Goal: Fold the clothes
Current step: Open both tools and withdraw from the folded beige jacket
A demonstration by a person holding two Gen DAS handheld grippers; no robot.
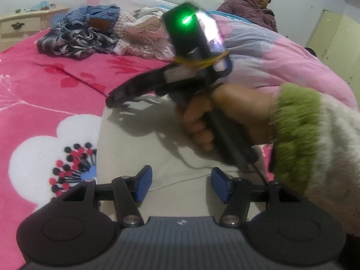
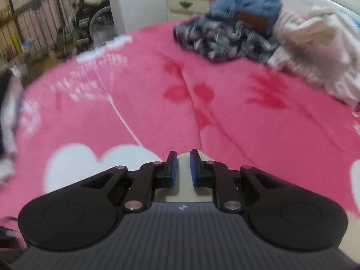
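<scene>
Right now a cream cloth [image 1: 144,148] lies flat on the bed, on top of a pink blanket [image 1: 45,85] with big white flowers. In the right wrist view, a bit of this cloth [image 2: 184,164] sits between the two blue pads of the right claw [image 2: 184,165]. The pads are almost together and pinch the cloth's edge. In the left wrist view, the same right claw [image 1: 117,100] reaches down to the far edge of the cloth, and a hand [image 1: 216,117] in a cream and green sleeve [image 1: 315,139] grips its handle. A green light shines on its top.

The left claw [image 1: 181,185] hangs over the near part of the cloth. Its blue pads stand apart and nothing is between them.

Farther back on the bed is a pile of clothes [image 1: 94,36]: blue jeans, a dark checked piece and some pale ones. A pink quilt [image 1: 281,54] is bunched up on the right, and a person in a purple jacket [image 1: 252,11] sits behind it. A cream nightstand [image 1: 20,25] stands beside the bed.
</scene>
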